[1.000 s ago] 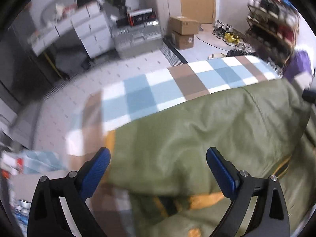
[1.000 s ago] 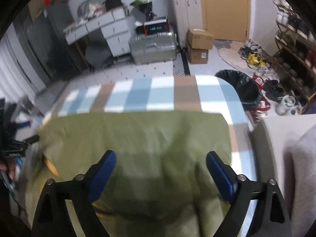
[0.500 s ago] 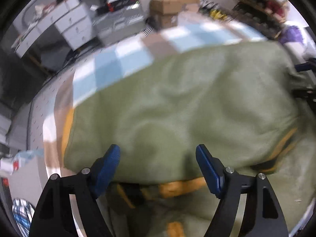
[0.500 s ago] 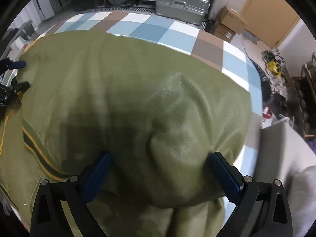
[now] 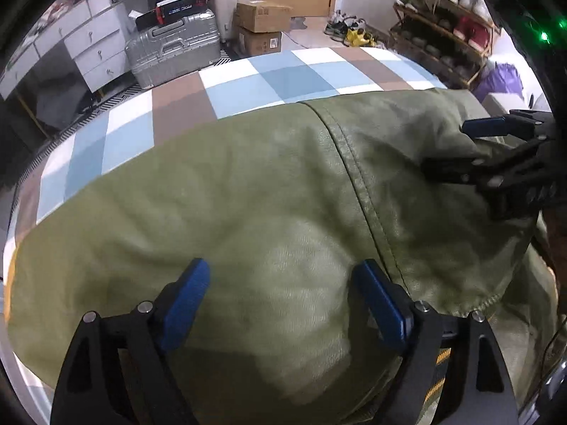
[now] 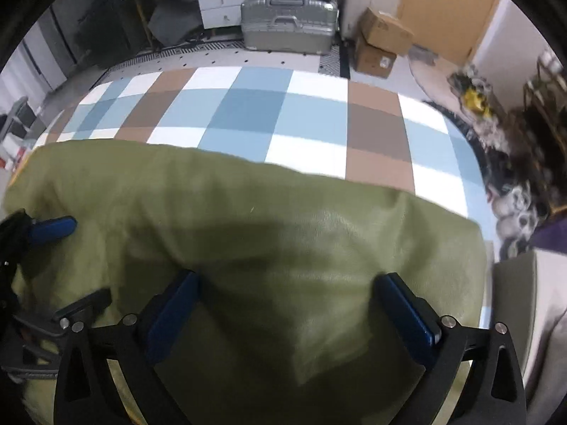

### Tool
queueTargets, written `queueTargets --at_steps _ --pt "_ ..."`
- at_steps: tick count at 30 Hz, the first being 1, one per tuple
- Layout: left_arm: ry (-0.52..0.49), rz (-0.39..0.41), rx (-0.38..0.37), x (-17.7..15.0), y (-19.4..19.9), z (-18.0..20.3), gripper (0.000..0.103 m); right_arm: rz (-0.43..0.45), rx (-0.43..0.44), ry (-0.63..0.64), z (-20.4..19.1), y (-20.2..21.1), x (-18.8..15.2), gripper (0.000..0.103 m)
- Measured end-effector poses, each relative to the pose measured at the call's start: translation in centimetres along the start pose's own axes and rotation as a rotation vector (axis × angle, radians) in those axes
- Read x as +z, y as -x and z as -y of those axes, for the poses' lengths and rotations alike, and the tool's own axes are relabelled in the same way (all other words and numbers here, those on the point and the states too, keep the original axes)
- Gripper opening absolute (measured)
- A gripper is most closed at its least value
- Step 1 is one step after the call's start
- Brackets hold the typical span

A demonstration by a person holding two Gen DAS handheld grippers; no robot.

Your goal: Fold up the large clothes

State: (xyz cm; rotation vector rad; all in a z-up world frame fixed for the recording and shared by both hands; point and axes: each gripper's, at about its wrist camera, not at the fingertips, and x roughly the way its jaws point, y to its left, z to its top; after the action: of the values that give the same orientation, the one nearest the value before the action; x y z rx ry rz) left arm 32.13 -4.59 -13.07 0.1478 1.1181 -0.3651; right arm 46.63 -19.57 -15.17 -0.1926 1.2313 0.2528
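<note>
- Olive-green leather-look jacket [image 5: 269, 191] lies folded over on a blue, brown and white checkered cloth [image 6: 283, 120], covering its near part.
- Left claw [image 5: 280, 294] spread wide, blue pads over the jacket, grasping nothing.
- Right claw [image 6: 288, 304] likewise spread, nothing gripped.
- Silver hard-shell suitcase [image 5: 173, 53] on the floor beyond.

Olive-green jacket [image 5: 269, 191], blue-white-brown checked cloth [image 6: 269, 113], silver suitcase [image 6: 288, 23], blue-padded black tools

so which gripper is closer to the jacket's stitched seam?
Left. The seam ends beside the left gripper, at its right finger. The right gripper sits further right on the green jacket.
</note>
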Motion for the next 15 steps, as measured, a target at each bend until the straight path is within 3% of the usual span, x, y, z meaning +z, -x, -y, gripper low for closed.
queueTargets --at_steps 3,5,7,8,9,10,12,15 --pt "0.01 0.036 0.024 -0.6 0.4 0.5 0.083 -0.031 0.018 -0.008 1.0 1.4 1.1 0.088" --pt "0.016 0.05 0.033 -0.7 0.5 0.8 0.083 0.037 -0.001 -0.046 2.6 3.5 1.2 0.089" --pt "0.018 0.05 0.035 -0.4 0.2 0.8 0.083 0.024 -0.043 -0.087 4.3 3.5 0.4 0.09" --pt "0.016 0.049 0.037 -0.4 0.1 0.7 0.083 -0.056 -0.043 -0.094 4.9 1.9 -0.5 0.091" --pt "0.004 0.056 0.04 -0.2 -0.1 0.5 0.085 -0.09 -0.007 -0.098 5.3 0.7 -1.3 0.091" --pt "-0.016 0.068 0.058 -0.1 -0.5 0.5 0.094 -0.023 0.087 -0.138 6.5 0.8 -2.8 0.092" --pt "0.008 0.065 0.075 -0.1 -0.9 -0.2 0.103 -0.015 0.112 -0.147 6.8 0.9 -3.4 0.094" --pt "0.024 0.013 0.065 -0.3 -0.4 -0.6 0.102 -0.005 0.068 -0.135 5.7 2.2 -4.6 0.093"
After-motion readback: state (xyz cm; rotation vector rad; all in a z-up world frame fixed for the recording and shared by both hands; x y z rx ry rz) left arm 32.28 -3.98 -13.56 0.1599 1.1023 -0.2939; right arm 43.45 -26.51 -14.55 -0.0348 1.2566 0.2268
